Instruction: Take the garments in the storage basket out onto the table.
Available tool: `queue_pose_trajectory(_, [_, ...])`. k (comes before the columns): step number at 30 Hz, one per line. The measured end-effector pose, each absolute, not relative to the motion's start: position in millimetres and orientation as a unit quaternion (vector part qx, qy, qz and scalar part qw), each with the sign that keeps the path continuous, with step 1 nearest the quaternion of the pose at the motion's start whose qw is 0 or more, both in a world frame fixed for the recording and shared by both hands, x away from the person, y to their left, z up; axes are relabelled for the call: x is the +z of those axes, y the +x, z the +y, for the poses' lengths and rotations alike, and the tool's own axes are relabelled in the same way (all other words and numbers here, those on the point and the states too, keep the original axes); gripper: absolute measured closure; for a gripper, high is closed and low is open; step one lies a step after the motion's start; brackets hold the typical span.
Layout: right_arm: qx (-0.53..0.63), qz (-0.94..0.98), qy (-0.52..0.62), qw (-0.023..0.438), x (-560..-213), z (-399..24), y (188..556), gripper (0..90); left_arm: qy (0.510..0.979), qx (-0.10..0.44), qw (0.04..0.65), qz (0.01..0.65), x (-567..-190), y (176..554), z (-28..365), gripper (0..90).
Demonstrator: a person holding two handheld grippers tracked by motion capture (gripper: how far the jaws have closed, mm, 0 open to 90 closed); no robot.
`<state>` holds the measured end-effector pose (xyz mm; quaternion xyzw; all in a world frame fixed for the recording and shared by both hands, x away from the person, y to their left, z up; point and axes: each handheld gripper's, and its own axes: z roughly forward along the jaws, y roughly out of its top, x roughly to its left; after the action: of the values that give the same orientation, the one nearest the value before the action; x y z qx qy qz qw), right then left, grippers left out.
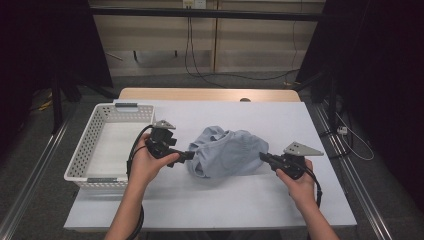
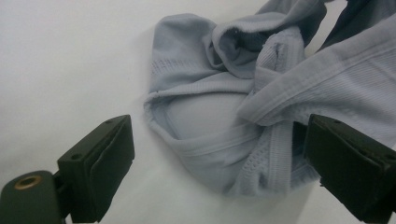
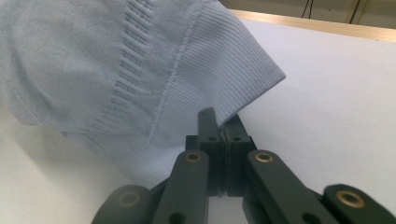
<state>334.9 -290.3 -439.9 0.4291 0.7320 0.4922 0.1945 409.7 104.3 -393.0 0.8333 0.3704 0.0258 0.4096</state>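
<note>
I hold one end of the blue cloth and reach for the other end.

My right gripper (image 3: 223, 122) is squeezed tight on the ribbed edge of the blue cloth (image 1: 227, 152), at its right end. The cloth lies bunched in the middle of the white table (image 1: 210, 200), stretched left to right between my two hands. My left gripper (image 2: 210, 172) is wide open, and the folded hem on the left end lies right between its jaws, not pinched yet. I think I should close there next. The white basket (image 1: 95, 131) waits on my left, closer to my left hand.
</note>
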Motion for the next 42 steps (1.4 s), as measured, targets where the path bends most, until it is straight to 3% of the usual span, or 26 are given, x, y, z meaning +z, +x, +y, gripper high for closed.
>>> queue_pose_trajectory(32, [0.451,0.744,0.446,0.211,-450,-299,336,89.2,0.846,-0.007,0.401,0.352,-414,408,80,11.0])
queue_pose_trajectory(42, [0.439,0.749,0.447,0.215,-451,-300,335,89.0,0.851,-0.016,0.403,0.336,-417,406,70,19.3])
